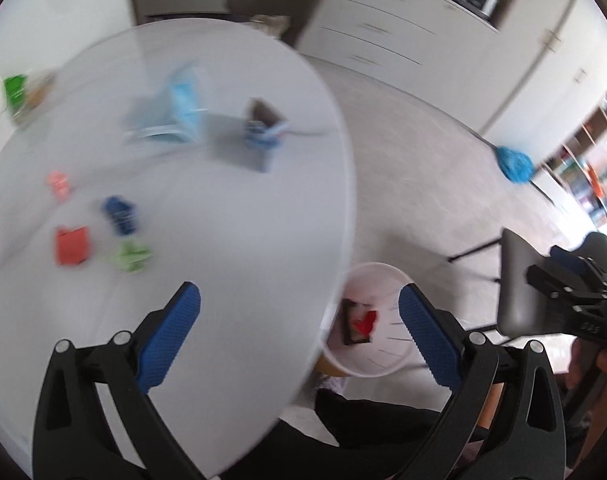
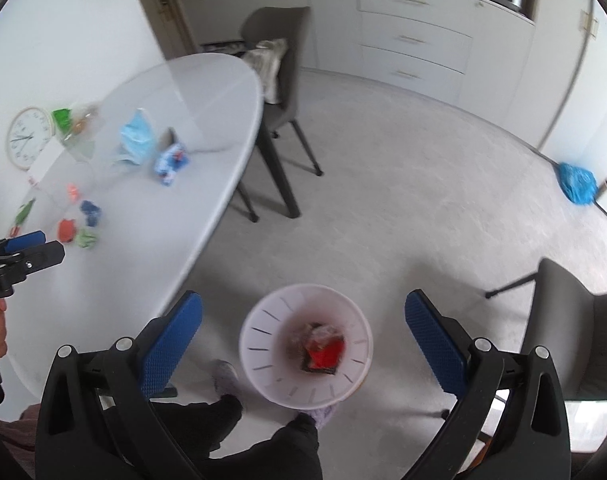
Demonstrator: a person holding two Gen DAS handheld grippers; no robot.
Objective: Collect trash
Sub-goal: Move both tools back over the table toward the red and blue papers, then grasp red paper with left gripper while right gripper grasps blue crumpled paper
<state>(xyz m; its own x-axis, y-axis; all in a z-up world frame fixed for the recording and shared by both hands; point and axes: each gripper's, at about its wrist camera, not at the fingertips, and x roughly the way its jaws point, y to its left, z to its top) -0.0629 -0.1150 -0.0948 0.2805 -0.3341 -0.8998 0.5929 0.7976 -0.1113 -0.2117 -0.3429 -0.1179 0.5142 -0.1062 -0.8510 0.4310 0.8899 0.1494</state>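
My left gripper [image 1: 299, 300] hangs open and empty over the near edge of the white oval table [image 1: 243, 220]. On the table lie a red wrapper [image 1: 72, 246], a green scrap [image 1: 131, 255], a blue scrap [image 1: 120, 212], a pink scrap [image 1: 58, 184], a blue face mask [image 1: 175, 110] and a blue-white packet [image 1: 263, 128]. A white bin [image 2: 263, 312] stands on the floor beside the table, with a red piece [image 2: 325, 354] and other trash inside. Open and empty, my right gripper [image 2: 303, 308] is held above the bin.
A wall clock [image 2: 27, 136] and a clear bag with a green item [image 2: 63, 118] lie at the table's far left. Grey chairs [image 2: 281, 40] [image 2: 571, 332] stand behind the table and right of the bin. A blue mop [image 2: 577, 182] leans at the right. The person's legs [image 2: 295, 448] are below.
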